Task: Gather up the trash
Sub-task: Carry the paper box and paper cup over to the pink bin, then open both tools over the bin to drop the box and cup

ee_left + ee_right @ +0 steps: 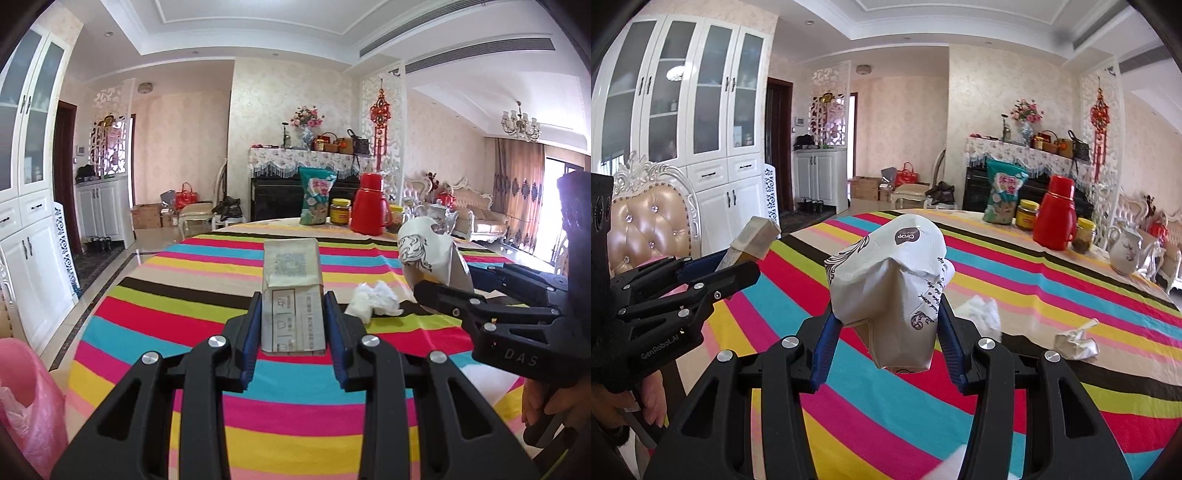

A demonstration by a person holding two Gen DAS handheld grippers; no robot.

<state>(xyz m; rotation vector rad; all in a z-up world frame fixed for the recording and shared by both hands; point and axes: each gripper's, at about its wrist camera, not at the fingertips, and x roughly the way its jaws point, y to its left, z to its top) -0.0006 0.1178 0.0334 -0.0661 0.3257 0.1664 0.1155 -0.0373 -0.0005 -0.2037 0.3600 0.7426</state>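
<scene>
My left gripper (293, 301) is shut on a flattened grey carton (291, 273) and holds it above the striped table (184, 310). It also shows in the right wrist view (731, 266), with the carton (753, 240) sticking up. My right gripper (886, 314) is shut on a crumpled white paper bag (890, 273) with dark print, held above the table. That bag also shows in the left wrist view (428, 251). A crumpled white tissue (373, 299) lies on the table between the grippers. A small crushed silver wrapper (1075, 341) lies to the right.
A pink plastic bag (26, 406) hangs at the left table edge. At the far side stand a green snack bag (316, 195), a yellow-lidded jar (340, 211), a red thermos (369, 205) and a white teapot (1124, 251). A padded chair (646, 218) stands left.
</scene>
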